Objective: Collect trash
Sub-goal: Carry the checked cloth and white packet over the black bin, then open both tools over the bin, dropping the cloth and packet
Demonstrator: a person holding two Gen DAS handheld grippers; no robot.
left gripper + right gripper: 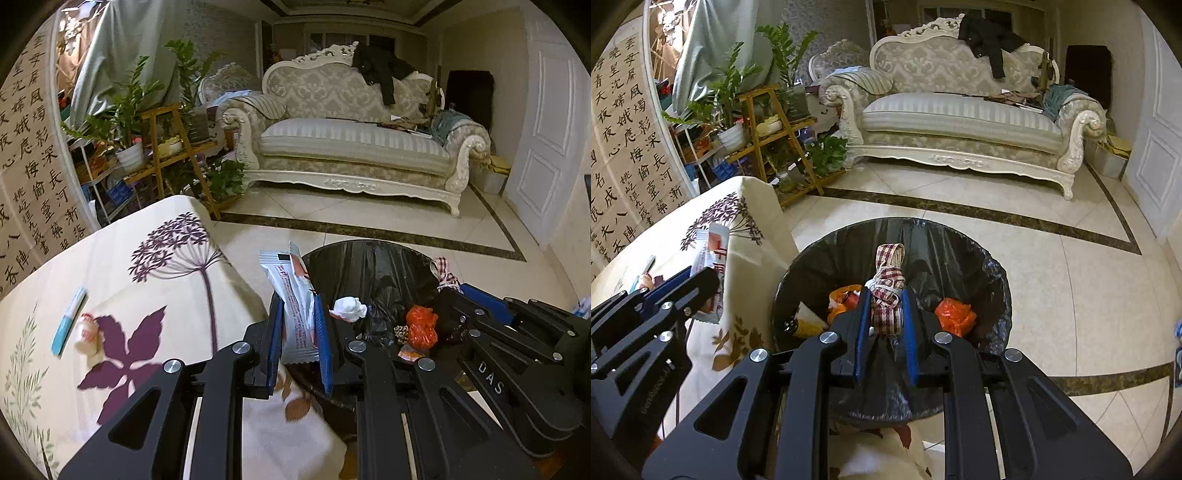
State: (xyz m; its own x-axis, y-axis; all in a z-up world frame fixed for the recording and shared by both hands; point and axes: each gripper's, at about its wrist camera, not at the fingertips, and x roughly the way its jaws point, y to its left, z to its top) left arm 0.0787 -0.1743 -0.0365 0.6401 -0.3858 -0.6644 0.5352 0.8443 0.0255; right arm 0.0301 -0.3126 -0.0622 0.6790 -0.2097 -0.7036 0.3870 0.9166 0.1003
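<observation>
Bin [997,280] mouth open above; table edge [768,236] crowds its left, floor [1071,277] to right prob. free.

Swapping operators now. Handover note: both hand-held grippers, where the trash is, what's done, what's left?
Left hand-held gripper: shut on a white snack wrapper, at the table edge beside the bin.
Right hand-held gripper: shut on a checked cloth scrap, held over the bin.
Done: orange bag and crumpled tissue already in the bin.
Left: drop both held pieces, then clear the blue tube and small wrapped snack from the table.
</observation>
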